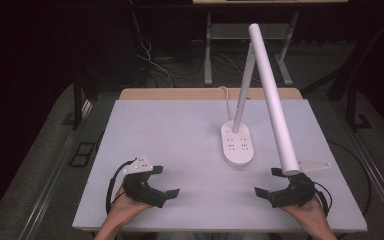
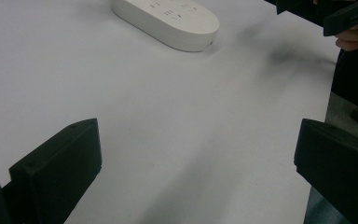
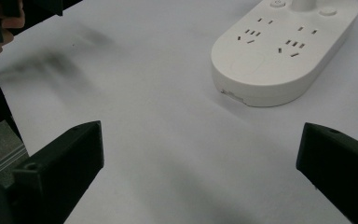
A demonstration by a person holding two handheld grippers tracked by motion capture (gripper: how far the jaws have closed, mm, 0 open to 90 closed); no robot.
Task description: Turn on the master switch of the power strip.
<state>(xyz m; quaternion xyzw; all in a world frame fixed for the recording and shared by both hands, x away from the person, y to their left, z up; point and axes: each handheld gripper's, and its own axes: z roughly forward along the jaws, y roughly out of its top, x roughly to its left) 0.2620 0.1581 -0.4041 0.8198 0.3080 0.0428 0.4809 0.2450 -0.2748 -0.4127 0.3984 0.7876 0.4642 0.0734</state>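
lamp base [image 1: 238, 143] between, beyond both spread claws

Left claw [image 1: 164, 180], right claw [image 1: 266, 181] agape.

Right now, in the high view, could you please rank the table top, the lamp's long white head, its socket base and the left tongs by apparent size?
1. Table top
2. Lamp head, though enlarged by nearness to the camera
3. Socket base and left tongs: too alike to rank
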